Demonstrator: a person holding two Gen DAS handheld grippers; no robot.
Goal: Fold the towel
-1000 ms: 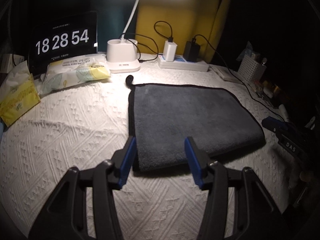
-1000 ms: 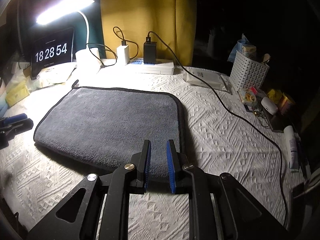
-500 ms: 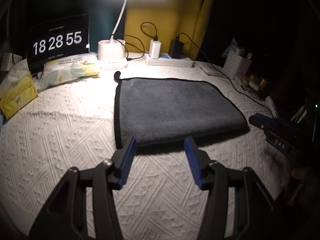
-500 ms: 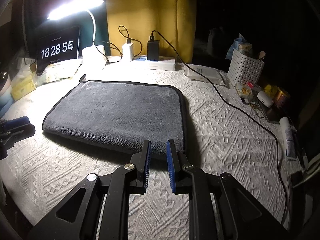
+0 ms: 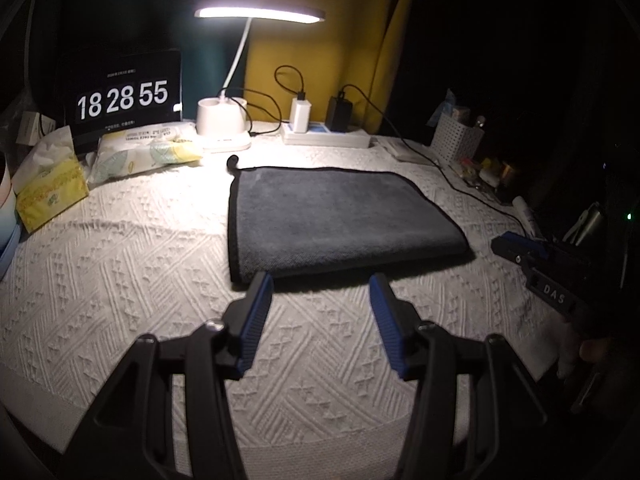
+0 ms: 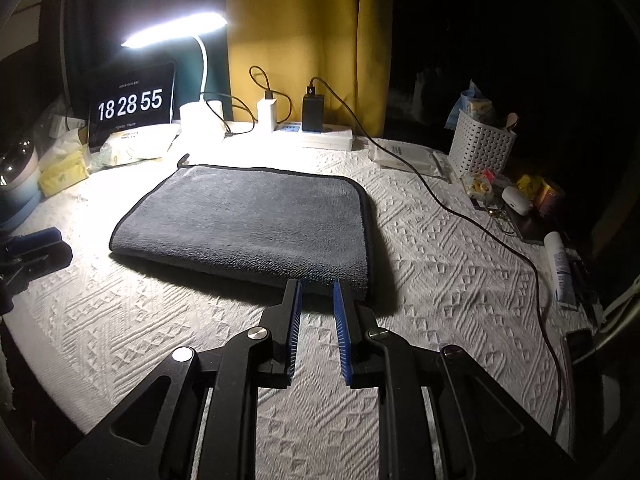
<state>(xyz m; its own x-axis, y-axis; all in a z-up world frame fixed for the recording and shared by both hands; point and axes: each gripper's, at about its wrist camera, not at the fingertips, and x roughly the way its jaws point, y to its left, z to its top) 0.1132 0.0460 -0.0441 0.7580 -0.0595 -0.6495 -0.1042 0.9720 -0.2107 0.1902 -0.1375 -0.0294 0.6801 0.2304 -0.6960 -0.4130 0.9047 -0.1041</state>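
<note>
A grey towel [image 5: 336, 216] with black edging lies folded flat on the white textured table cover [image 5: 120, 280]; it also shows in the right wrist view [image 6: 248, 224]. My left gripper [image 5: 320, 284] is open and empty, just short of the towel's near edge, above the cover. My right gripper [image 6: 316, 286] is open with a narrow gap, empty, just before the towel's near right corner. Each gripper shows at the edge of the other's view, the right [image 5: 536, 256] and the left [image 6: 32, 248].
A lit desk lamp [image 5: 224, 128], a clock display [image 5: 120, 100], wipes pack [image 5: 148, 152] and tissue pack [image 5: 48, 188] stand at the back left. A power strip [image 6: 316, 136] with chargers, a cable [image 6: 480, 232], a white basket [image 6: 480, 144] and small items lie at the right.
Both grippers have pulled back toward me, away from the towel's near edge. The towel stays flat. The right gripper's gap has widened slightly.
</note>
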